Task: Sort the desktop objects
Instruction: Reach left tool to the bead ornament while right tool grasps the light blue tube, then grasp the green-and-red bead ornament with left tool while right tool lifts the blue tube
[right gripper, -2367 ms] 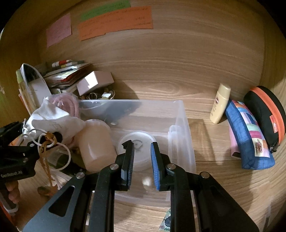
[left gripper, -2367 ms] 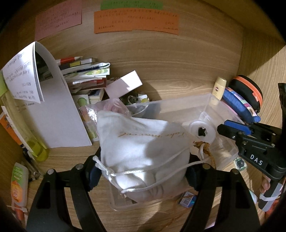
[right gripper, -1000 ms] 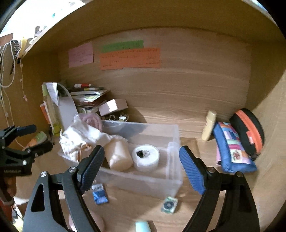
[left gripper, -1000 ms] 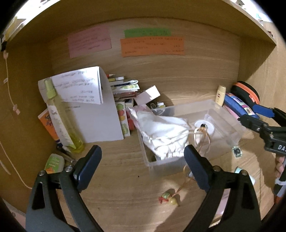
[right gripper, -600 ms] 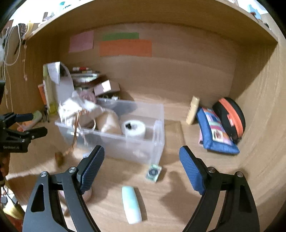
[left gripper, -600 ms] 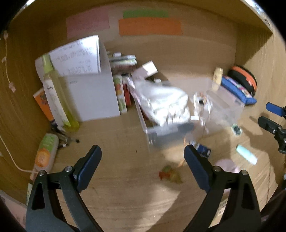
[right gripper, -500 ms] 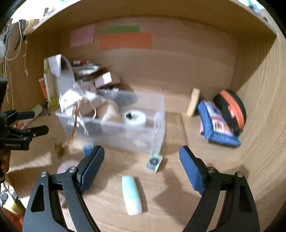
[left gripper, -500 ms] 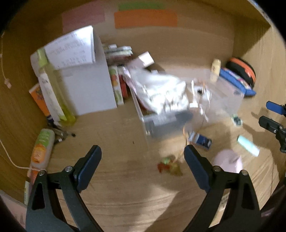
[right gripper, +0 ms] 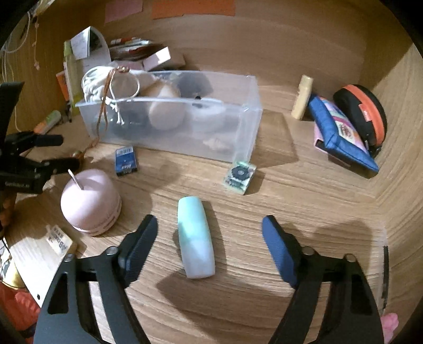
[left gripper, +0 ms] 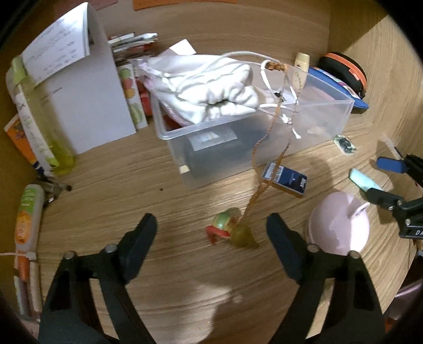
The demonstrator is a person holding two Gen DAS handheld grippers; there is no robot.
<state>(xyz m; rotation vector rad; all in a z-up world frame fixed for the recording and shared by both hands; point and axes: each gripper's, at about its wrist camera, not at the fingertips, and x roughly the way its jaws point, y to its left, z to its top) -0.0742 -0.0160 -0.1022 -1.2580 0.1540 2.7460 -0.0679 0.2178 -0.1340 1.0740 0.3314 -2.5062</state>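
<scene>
The right gripper [right gripper: 210, 238] is held spread wide over the mint tube [right gripper: 195, 239] on the worktop [right gripper: 290, 201]; the left gripper [left gripper: 211, 238], likewise released, is at nine o'clock.

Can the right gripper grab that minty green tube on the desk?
Probably yes. The right gripper is open, and the minty tube lies loose on the desk between its fingers with nothing over it.

home desk nook: wooden desk [right gripper: 290, 190], sticky notes [right gripper: 193, 8].
</scene>
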